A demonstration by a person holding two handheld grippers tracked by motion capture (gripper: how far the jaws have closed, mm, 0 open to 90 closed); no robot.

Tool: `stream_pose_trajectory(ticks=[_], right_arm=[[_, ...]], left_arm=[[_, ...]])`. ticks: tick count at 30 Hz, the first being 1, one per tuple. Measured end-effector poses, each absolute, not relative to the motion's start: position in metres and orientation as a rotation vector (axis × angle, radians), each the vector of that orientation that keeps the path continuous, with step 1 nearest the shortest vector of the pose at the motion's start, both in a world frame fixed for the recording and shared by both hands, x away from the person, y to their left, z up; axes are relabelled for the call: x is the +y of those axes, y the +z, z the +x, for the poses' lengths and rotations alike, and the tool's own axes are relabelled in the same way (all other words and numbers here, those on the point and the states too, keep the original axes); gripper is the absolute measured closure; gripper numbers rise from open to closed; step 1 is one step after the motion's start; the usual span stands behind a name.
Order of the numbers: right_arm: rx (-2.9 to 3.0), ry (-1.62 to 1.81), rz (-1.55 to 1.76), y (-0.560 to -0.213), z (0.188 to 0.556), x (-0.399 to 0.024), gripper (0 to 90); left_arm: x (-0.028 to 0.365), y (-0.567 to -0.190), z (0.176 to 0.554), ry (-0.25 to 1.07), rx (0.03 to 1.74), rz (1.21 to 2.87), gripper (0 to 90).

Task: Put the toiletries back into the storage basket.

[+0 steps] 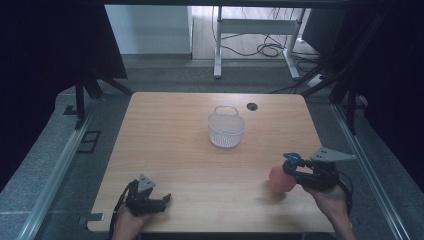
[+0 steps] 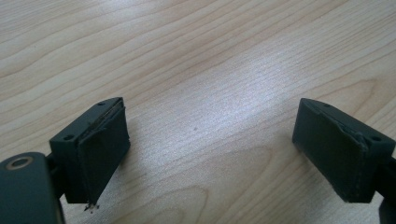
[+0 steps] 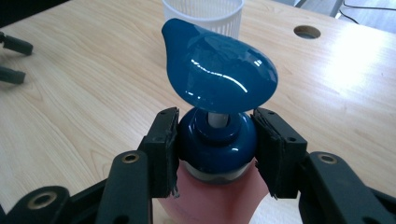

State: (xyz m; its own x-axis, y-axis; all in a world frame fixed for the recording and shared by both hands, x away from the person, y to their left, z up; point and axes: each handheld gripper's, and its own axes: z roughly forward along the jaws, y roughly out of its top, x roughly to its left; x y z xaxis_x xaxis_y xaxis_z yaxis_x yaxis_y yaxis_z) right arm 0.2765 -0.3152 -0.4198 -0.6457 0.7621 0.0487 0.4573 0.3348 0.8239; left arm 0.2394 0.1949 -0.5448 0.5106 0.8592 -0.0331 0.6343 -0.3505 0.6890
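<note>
While my right gripper clamps its 2 jaws on the dark blue collar of the pump bottle, the bottle's pink body hangs just below the pads and its blue pump head rises above them. From the high view, that bottle sits well to the right of the white basket and nearer me, at the right front part of the table, with my gripper touching it from the right. My right gripper view adds what the high view blurs: the pads pressing either side of the collar, the grey pump stem, and the basket beyond the head. My left gripper, well left of the basket and nearer me, has its jaws wide apart, and my left gripper view shows bare wood between them.
</note>
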Motion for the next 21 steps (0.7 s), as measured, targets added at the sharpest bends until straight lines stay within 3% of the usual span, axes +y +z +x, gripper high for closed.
stream_pose_trajectory(ticks=[21], right_arm=[[2.252, 1.265, 1.051, -0.397, 0.311, -0.292, 52.6]], left_arm=[[0.195, -0.545, 0.24, 0.449, 1.213, 2.104, 10.3]])
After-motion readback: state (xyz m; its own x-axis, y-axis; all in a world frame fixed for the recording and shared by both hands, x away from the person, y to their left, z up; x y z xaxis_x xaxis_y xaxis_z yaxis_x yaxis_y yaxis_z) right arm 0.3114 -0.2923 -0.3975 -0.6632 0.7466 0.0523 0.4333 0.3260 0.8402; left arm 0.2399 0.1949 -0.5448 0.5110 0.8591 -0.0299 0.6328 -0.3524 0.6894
